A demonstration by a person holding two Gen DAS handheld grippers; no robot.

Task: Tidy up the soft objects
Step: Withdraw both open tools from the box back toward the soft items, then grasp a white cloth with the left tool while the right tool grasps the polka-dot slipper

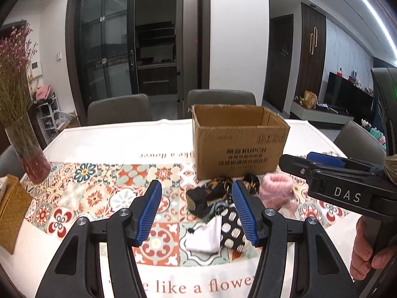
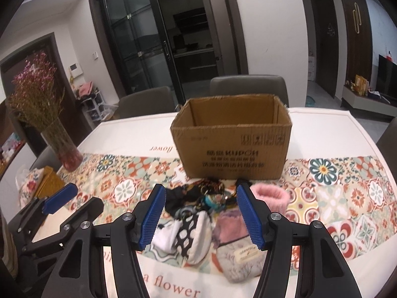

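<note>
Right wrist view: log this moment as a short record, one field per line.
container: cardboard box, open top, upright on the table, nothing visible inside
soft items: mixed pile in front of the box, outside it
pink item: fluffy pink piece at the pile's right edge
patterned item: black and white spotted cloth at the near side
left gripper: open, empty, above the pile
right gripper: open, empty, above the pile
other: vase of dried flowers at far left
surface: tablecloth with a floral tile band

Cardboard box top open; soft pile touching its front; vase well left.
</note>
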